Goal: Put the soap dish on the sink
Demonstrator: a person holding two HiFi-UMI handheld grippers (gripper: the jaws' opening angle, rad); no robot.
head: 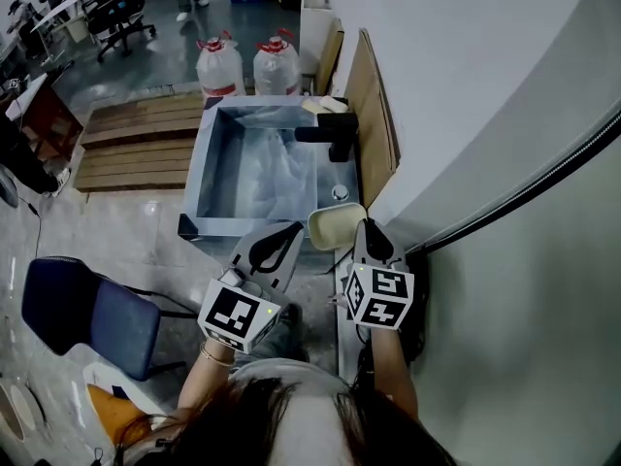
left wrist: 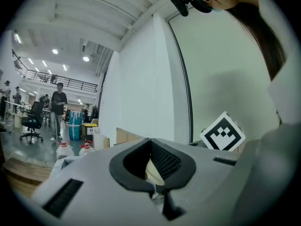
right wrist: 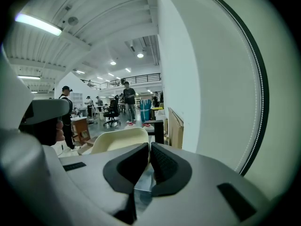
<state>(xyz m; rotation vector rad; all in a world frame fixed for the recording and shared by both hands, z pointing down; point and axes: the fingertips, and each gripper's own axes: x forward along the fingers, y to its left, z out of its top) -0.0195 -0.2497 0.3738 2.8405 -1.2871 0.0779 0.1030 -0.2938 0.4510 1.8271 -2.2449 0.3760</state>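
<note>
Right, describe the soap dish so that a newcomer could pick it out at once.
Find the square grey metal sink against the white wall, with a black tap on its right rim. At its near right corner, in the right gripper's fingers, is the cream oval soap dish. It is the only pale, shallow, bowl-shaped thing there; the tap is black, the sink grey.

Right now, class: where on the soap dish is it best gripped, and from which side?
Pinch the soap dish by its thin rim at the near right edge, coming from the right. It is a wide, shallow shell, likely too broad to span, but its wall fits between jaws. The right gripper seems shut on that edge.
</note>
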